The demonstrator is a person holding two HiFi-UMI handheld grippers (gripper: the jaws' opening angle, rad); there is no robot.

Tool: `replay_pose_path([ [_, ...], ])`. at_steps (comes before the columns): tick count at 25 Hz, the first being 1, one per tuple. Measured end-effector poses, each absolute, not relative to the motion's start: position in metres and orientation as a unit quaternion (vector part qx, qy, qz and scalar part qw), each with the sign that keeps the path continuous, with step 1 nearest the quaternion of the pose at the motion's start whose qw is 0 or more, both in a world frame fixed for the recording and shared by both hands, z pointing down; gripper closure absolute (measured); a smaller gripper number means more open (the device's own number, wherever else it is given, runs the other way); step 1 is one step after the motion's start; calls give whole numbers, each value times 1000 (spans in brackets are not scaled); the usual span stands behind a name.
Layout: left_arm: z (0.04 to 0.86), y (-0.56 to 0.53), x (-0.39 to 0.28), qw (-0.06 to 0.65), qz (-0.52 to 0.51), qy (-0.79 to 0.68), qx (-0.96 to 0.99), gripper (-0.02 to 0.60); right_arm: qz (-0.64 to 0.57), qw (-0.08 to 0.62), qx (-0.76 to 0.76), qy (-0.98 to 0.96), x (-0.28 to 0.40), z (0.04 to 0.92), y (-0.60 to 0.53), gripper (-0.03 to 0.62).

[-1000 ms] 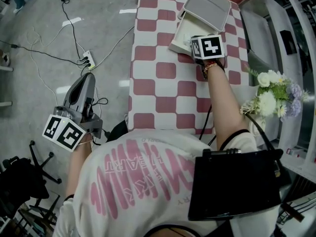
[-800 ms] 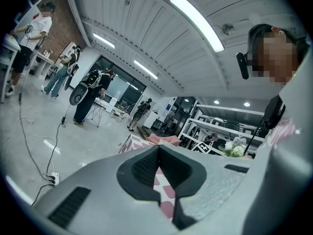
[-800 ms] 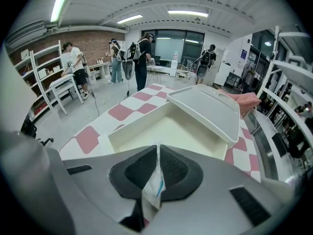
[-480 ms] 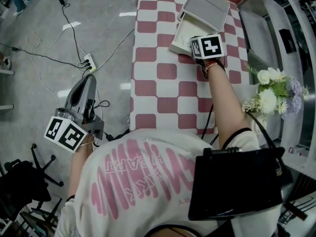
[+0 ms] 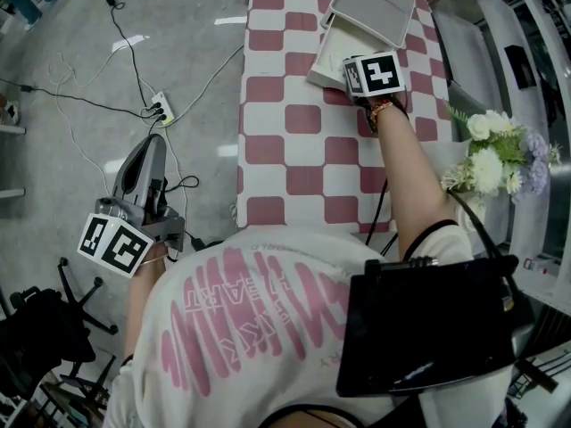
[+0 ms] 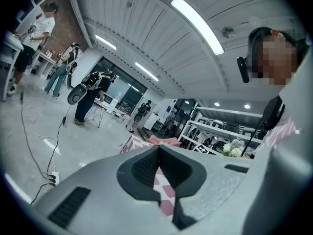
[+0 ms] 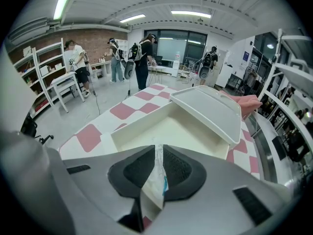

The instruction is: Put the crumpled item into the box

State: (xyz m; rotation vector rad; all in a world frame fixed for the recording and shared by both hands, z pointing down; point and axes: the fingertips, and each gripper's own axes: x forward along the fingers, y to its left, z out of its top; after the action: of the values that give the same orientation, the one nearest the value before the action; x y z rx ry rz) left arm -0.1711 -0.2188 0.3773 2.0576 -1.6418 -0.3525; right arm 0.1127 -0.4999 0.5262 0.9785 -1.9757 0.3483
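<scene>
A white open box [image 5: 332, 61] with its lid [image 5: 375, 7] tilted back lies on the red-and-white checked table [image 5: 294, 150]. My right gripper [image 5: 357, 71] hovers at the box's near edge, shut on a crumpled white wrapper [image 7: 155, 180]; the empty box interior [image 7: 176, 131] lies just ahead of the jaws. My left gripper [image 5: 147, 172] hangs off the table's left side over the floor, shut with nothing between its pads [image 6: 159, 168].
A bunch of white and purple flowers [image 5: 500, 163] stands at the table's right. Cables and a power strip [image 5: 161, 110] lie on the floor at left. A pink cloth [image 7: 244, 102] lies beyond the box. Several people stand far back.
My right gripper has edged a little farther up the table toward the box. The left gripper has barely shifted.
</scene>
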Motion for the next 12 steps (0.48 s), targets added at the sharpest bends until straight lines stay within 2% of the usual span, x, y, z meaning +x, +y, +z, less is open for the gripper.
replay_pose_path([
  [4, 375, -215, -171, 237, -124, -603, 752, 574, 146, 437, 386, -799, 109, 528, -497, 528],
  [12, 370, -209, -165, 237, -118, -578, 772, 574, 130, 360, 409, -828, 104, 496, -482, 525],
])
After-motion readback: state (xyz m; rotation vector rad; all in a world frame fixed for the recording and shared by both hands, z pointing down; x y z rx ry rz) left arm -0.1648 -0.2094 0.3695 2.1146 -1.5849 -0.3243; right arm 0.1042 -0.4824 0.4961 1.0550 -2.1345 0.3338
